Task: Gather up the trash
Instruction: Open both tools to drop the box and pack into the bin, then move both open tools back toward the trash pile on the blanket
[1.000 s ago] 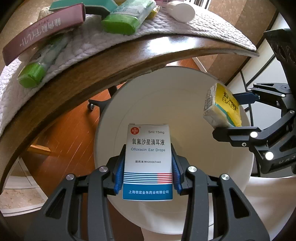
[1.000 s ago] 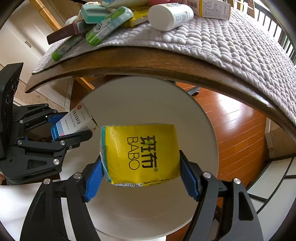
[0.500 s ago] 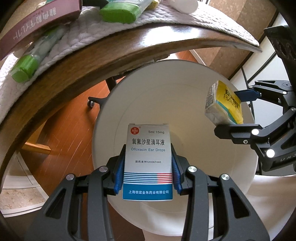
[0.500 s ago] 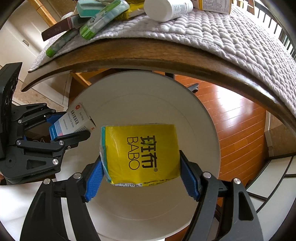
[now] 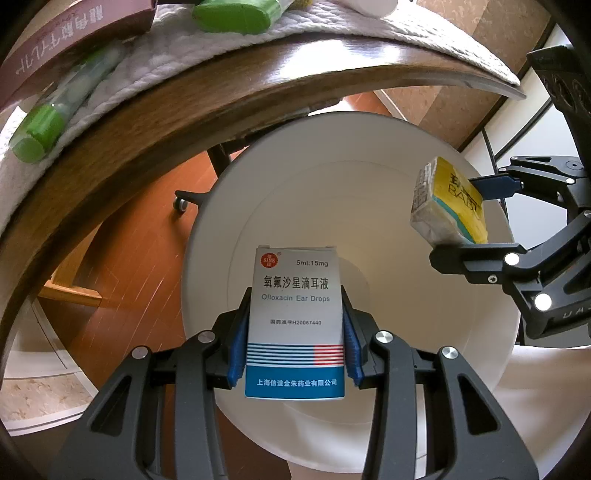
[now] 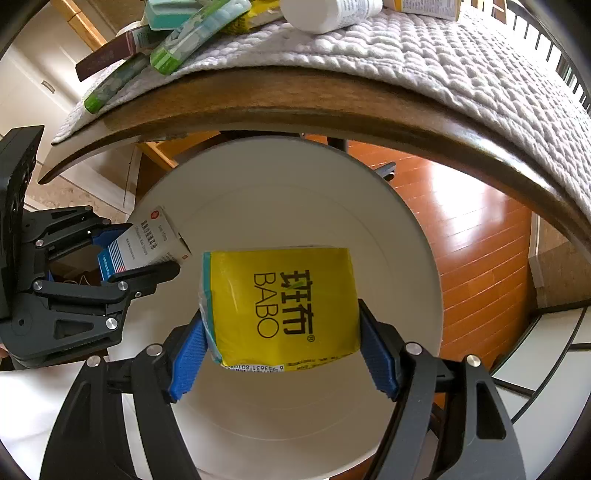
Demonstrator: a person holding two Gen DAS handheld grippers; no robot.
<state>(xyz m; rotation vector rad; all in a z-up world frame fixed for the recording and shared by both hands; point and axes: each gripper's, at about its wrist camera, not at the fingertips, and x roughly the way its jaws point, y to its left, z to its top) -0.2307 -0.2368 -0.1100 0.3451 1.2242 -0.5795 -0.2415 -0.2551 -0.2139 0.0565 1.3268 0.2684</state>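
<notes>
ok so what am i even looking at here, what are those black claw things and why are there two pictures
Those black claws are handheld grippers, not a robot: a person carries one in each hand, and each has a wide-angle camera looking along its two fingers. One picture is from the left gripper, the other from the right gripper, so each also catches the other at its side. The left one is closed on a white and blue ear drops box. The right one is closed on a yellow tissue pack. Both hang over a white bin on the wooden floor. Above is a table edge with a quilted cloth carrying more small packets and a white bottle.
</notes>
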